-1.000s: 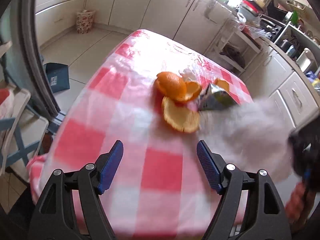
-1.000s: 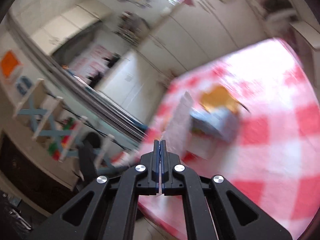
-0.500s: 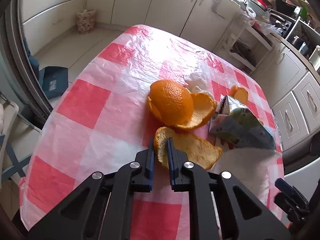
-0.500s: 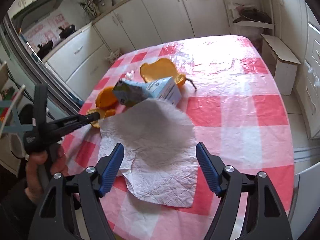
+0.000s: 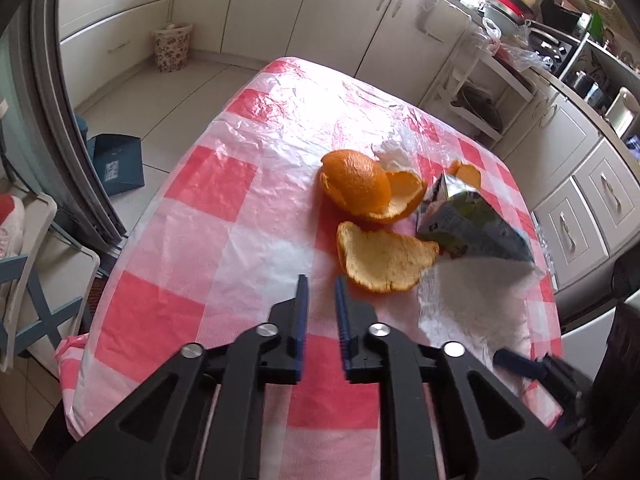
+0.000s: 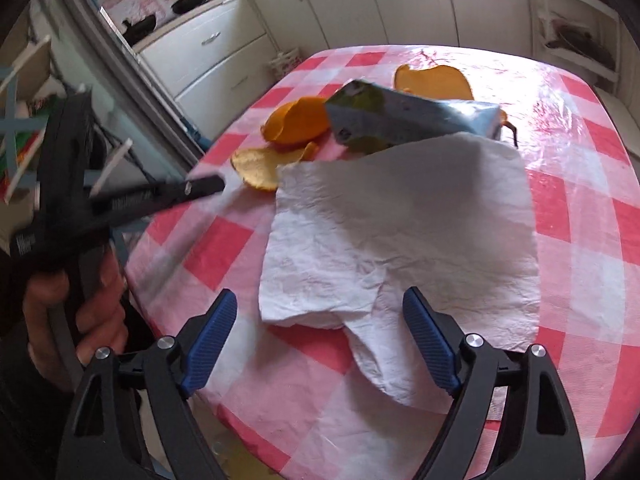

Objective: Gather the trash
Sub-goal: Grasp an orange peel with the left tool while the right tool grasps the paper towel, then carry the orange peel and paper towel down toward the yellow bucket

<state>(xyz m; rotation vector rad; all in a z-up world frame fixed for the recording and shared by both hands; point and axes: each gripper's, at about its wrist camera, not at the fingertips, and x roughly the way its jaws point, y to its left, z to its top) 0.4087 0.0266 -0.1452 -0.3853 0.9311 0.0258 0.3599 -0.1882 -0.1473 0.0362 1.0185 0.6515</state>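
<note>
Orange peels lie on the red-and-white checked tablecloth [image 5: 208, 184]: a flat peel [image 5: 386, 258], [image 6: 260, 164] and a domed peel [image 5: 356, 182], [image 6: 298, 120]. A crushed drink carton [image 5: 472, 224], [image 6: 412, 120] lies beside them. A crumpled white paper towel [image 6: 400, 232], [image 5: 472, 300] is spread against the carton. My left gripper [image 5: 320, 300] hovers just short of the flat peel, its jaws nearly closed and empty. My right gripper [image 6: 320, 316] is open, its jaws either side of the towel's near edge.
Another peel piece [image 6: 432, 78] lies beyond the carton. Kitchen cabinets [image 5: 320, 8] ring the table. A small floral bin [image 5: 172, 46] and a blue box [image 5: 116, 160] stand on the floor at left. A chair [image 5: 24, 264] is near the table's left corner.
My left gripper closed from wide open, then drew back slightly from the flat peel with a small gap. My right gripper opened and let the paper towel fall on the table.
</note>
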